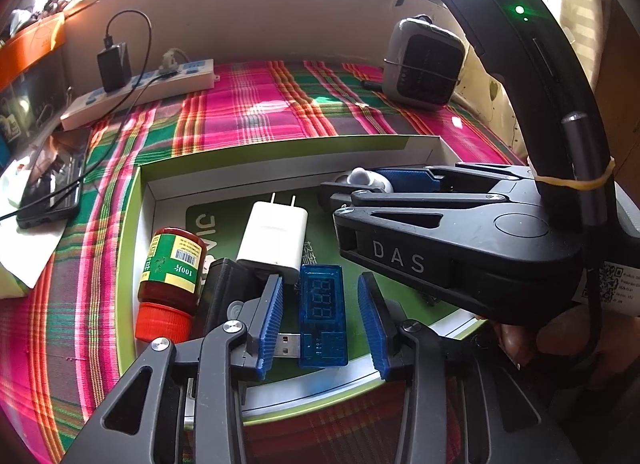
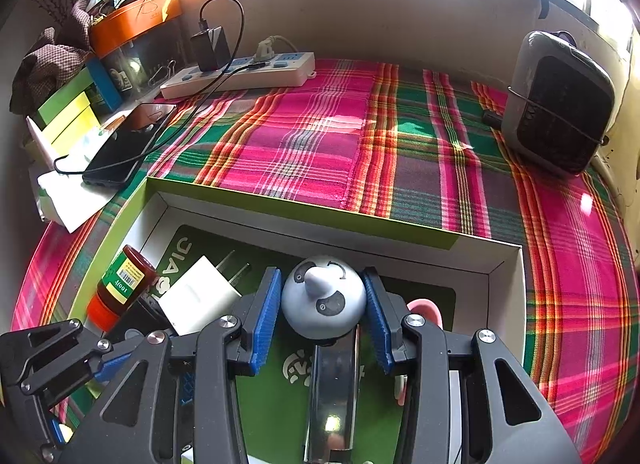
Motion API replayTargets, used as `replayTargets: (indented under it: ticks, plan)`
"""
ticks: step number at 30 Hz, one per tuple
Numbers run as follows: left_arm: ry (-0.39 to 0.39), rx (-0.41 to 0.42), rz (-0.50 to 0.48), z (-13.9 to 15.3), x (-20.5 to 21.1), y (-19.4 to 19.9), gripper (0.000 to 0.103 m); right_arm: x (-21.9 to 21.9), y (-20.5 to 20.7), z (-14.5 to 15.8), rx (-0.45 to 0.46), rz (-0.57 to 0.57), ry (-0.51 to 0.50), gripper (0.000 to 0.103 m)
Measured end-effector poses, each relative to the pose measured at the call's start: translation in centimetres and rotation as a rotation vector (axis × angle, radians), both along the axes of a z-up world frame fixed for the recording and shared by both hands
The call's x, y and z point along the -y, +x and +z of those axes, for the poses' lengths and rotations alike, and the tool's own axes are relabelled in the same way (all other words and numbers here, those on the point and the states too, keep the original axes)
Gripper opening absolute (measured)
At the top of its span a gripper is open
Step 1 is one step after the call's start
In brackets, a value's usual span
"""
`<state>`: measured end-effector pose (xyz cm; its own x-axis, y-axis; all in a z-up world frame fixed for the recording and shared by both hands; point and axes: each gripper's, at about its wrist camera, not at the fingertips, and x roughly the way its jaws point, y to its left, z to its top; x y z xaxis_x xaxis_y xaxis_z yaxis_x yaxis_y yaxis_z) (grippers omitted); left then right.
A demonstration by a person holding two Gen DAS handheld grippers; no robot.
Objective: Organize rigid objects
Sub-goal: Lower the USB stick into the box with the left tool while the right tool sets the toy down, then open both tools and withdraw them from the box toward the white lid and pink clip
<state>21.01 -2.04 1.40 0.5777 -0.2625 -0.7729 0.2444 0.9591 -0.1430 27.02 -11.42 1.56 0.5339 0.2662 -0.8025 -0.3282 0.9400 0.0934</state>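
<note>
Left wrist view: your left gripper (image 1: 322,320) jaws stand apart, the blue USB meter (image 1: 322,320) lying loose between them in the green box (image 1: 132,200), touching neither pad.
Right wrist view: your right gripper (image 2: 322,308) jaws clamp the grey dome toy (image 2: 323,300).
Risk: round dome may slip out sideways; grippers crowd closely.
Surface: plaid cloth (image 2: 320,136) over counter, bright window.

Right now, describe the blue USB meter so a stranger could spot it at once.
Find the green box on the plaid cloth. Inside, beside the white charger, lies the USB meter, between the open left gripper fingers. It alone is clear blue with a digit display.
</note>
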Motion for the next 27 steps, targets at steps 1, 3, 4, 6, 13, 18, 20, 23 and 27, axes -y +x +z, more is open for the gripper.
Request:
replayTargets:
  ticks: [1, 3, 4, 6, 13, 18, 20, 23, 27]
  plan:
    - [-0.001, 0.000, -0.001, 0.0, 0.0, 0.0, 0.038, 0.1, 0.0, 0.0, 0.001, -0.005, 0.004, 0.043]
    - [-0.008, -0.001, -0.002, 0.0, 0.0, 0.0, 0.039, 0.4, 0.0, 0.1, 0.004, -0.014, 0.011, 0.043]
    - [-0.011, -0.003, -0.002, 0.0, -0.1, 0.0, 0.040, 0.4, 0.0, 0.2, 0.006, -0.018, 0.015, 0.044]
    - [-0.022, -0.008, 0.001, 0.1, -0.1, 0.0, 0.042, 0.6, -0.1, 0.4, 0.010, -0.022, 0.021, 0.048]
    - [-0.016, 0.003, 0.009, 0.4, 0.0, -0.4, 0.044, 1.1, -0.7, 1.1, 0.021, -0.034, 0.052, 0.051]
    - [-0.021, 0.026, 0.024, 1.2, -0.2, -1.0, 0.045, 1.6, -1.4, 1.9, 0.039, -0.047, 0.071, 0.053]
    - [-0.022, 0.030, 0.030, 1.5, -0.3, -1.3, 0.045, 1.9, -1.8, 2.4, 0.047, -0.056, 0.083, 0.053]
    - [-0.022, 0.037, 0.038, 1.9, -0.4, -1.9, 0.045, 2.5, -2.6, 3.0, 0.060, -0.067, 0.101, 0.053]
    - [-0.028, 0.048, 0.041, 2.5, -0.5, -2.8, 0.045, 3.1, -3.8, 3.8, 0.074, -0.079, 0.123, 0.053]
